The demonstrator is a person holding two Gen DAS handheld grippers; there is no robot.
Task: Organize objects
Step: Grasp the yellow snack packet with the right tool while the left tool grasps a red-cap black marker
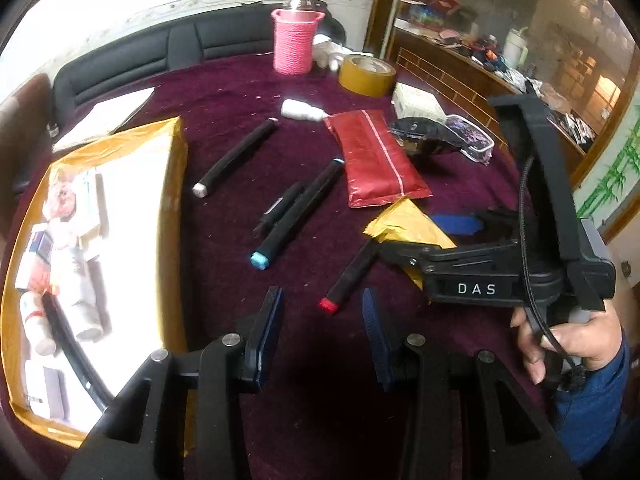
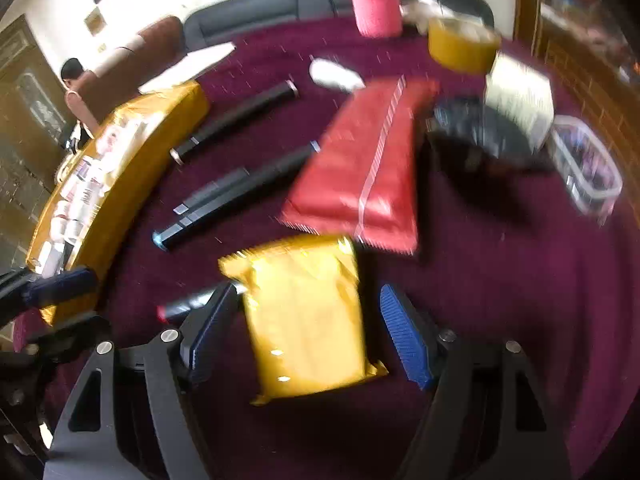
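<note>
**Both grippers hanging spread over the cluttered maroon table**

The left gripper point(image 1: 322, 312) is hanging with its jaws apart and nothing between them, above bare maroon cloth point(image 1: 224, 128), just short of the red-capped marker point(image 1: 348, 280). To its left the yellow box point(image 1: 172, 216) is lying open, with small bottles and cartons inside.

The right gripper point(image 2: 310, 332) is standing with its jaws wide, the pads clear on both sides of the yellow packet point(image 2: 308, 320), which is lying flat on the cloth between them. The red-capped marker is poking out from under that packet's left edge.

Beyond the packet the red pouch point(image 2: 360, 172) is lying on the cloth. Left of it the blue-capped marker point(image 1: 296, 216) is lying against a thinner black pen point(image 1: 278, 210), and a third marker point(image 1: 236, 158) is lying nearer the box. At the far edge the pink holder point(image 1: 293, 42) and the tape roll point(image 1: 366, 74) are standing near each other.
</note>
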